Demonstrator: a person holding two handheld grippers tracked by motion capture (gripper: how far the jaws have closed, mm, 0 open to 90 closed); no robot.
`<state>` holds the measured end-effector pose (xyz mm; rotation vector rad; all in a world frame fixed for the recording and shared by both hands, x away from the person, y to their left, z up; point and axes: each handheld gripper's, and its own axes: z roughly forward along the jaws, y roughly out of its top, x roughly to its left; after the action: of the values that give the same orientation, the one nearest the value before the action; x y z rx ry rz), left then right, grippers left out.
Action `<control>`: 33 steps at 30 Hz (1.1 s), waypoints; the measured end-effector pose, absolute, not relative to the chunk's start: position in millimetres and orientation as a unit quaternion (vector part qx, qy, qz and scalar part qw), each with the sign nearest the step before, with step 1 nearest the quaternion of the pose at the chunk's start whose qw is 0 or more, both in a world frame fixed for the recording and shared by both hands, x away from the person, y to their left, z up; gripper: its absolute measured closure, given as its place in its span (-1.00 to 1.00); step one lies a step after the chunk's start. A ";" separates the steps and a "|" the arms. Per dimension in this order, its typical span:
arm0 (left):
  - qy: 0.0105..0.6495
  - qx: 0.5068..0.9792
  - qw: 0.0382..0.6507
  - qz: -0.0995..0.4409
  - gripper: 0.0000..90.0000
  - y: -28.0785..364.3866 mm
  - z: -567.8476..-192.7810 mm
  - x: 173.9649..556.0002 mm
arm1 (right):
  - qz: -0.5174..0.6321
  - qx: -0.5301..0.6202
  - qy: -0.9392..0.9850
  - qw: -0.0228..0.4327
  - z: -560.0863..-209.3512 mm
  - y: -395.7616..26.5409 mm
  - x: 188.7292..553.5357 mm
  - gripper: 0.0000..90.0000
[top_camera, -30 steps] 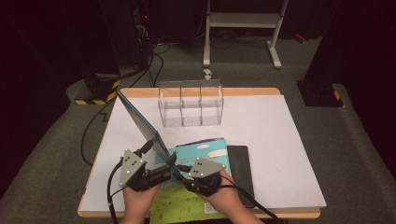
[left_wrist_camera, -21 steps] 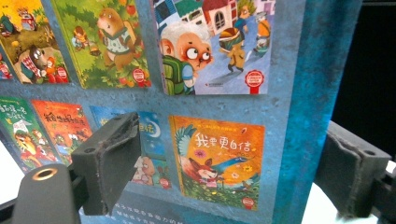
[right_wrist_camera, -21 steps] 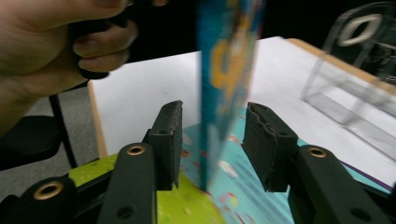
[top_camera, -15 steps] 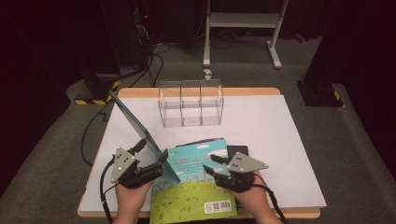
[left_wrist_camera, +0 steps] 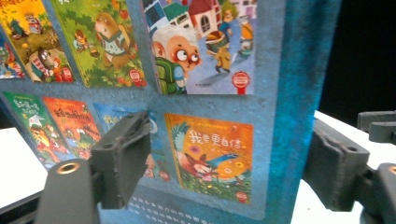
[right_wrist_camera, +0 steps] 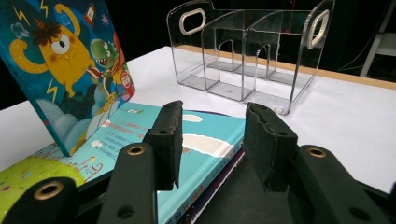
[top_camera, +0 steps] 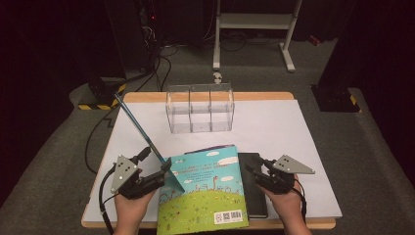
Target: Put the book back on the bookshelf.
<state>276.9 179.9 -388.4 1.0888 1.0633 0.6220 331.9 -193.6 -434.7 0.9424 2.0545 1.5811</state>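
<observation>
A white table (top_camera: 274, 132) stands in a dark room, with a grey floor around it.

The left gripper (top_camera: 164, 172) grasps the raised book (top_camera: 139, 128) at its lower end. In the left gripper view that book (left_wrist_camera: 196, 93) stands between the two jaws, its back cover facing the camera; the right jaw lies against the book's edge, the left jaw in front of the cover, and the jaws have just been closing. In the high view the book stands tilted on its edge, rising from the gripper toward the table's far left corner.

The right gripper (top_camera: 254, 169) has its jaws released, with nothing between them. In the right gripper view the jaws (right_wrist_camera: 212, 140) hang over the near right edge of the flat book (right_wrist_camera: 196, 140), which lies on a black book (right_wrist_camera: 233, 196). In the high view the flat book (top_camera: 205, 191) lies between the two hands, with the black book (top_camera: 255, 196) showing along its right side, just beside the right gripper.

Beyond the books, well apart from both grippers, a clear rack (top_camera: 200, 108) with three compartments stands near the table's far edge.
</observation>
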 end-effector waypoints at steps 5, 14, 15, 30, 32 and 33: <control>0.471 0.489 0.679 0.278 -0.28 182.7 -388.0 271.7 | 0.564 0.338 0.729 0.190 -435.0 -192.4 336.2 0.27; 0.474 0.496 0.667 0.289 -0.22 190.7 -388.7 260.5 | 0.562 0.354 0.720 0.201 -438.5 -190.5 347.8 0.27; 0.474 0.496 0.667 0.289 -0.22 191.5 -388.8 259.9 | 0.562 0.354 0.720 0.201 -438.5 -190.5 347.8 0.27; 0.478 0.498 0.654 0.309 -0.05 202.7 -386.4 248.3 | 0.569 0.369 0.707 0.200 -440.7 -193.0 357.8 0.27; 0.479 0.497 0.653 0.312 -0.04 204.8 -385.7 247.1 | 0.570 0.370 0.706 0.199 -440.2 -192.6 358.9 0.27; 0.480 0.496 0.652 0.314 -0.03 206.3 -385.2 246.2 | 0.571 0.370 0.705 0.199 -440.1 -192.5 359.1 0.27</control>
<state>246.2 206.3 -385.2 1.1266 1.0896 0.7131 359.1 -192.5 -440.1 1.0353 1.9731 1.5969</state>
